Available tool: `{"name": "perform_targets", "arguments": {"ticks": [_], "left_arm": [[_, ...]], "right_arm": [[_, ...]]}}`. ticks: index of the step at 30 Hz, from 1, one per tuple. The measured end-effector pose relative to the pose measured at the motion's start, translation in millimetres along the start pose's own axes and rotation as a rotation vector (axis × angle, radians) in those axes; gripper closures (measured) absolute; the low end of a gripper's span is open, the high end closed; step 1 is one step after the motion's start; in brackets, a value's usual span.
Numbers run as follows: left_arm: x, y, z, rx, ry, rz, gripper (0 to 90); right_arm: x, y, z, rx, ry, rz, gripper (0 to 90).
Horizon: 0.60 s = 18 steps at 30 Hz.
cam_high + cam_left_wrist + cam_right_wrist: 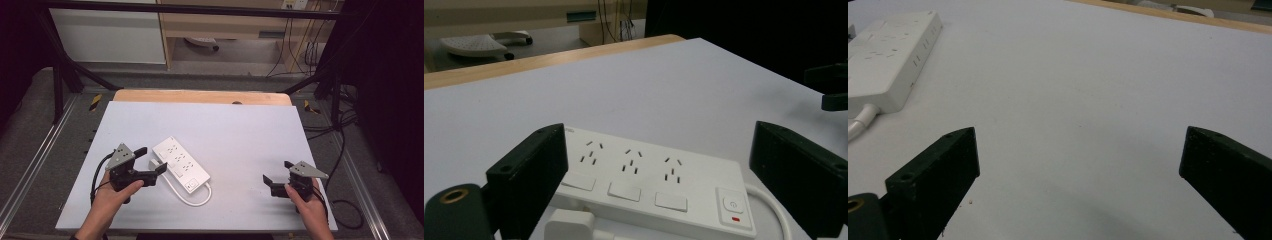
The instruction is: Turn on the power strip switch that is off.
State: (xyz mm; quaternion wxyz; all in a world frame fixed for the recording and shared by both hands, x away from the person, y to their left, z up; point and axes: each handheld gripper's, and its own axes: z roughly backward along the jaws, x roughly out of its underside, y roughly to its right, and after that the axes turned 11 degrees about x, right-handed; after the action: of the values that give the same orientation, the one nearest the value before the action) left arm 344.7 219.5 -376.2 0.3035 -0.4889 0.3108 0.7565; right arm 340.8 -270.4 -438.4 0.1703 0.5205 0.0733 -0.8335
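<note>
Covering most of a pale wooden table is a flat white board (240, 130), and dark cables are trailing over the grey floor beyond its far and right edges. Near the board's left half a white rectangular plastic power strip (181, 164) is lying flat and slanted, its three socket groups and rocker switches facing up, with a power button and small red mark at its near right end. Its white cord (192, 199) is looping out from that end across the board, and a white plug (156, 164) is sitting against the strip's left side.

Just left of the strip, the black left gripper (151, 162) is being held by the person's left hand (116, 194); its jaws are standing wide apart, framing the strip in the left gripper view without touching it. Well apart, near the board's right edge, the black right gripper (278, 171) is hovering in the right hand (310, 204), its jaws spread wide over bare board.
</note>
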Motion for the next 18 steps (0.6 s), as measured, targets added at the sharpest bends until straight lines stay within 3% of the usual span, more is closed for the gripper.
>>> {"name": "perform_targets", "arguments": {"ticks": [18], "left_arm": [[4.6,-0.1,-20.2,0.020,-0.039,0.002,6.2]], "right_arm": [[0.1,-0.6,-0.1,-0.002,0.001,0.010,3.1]]}}
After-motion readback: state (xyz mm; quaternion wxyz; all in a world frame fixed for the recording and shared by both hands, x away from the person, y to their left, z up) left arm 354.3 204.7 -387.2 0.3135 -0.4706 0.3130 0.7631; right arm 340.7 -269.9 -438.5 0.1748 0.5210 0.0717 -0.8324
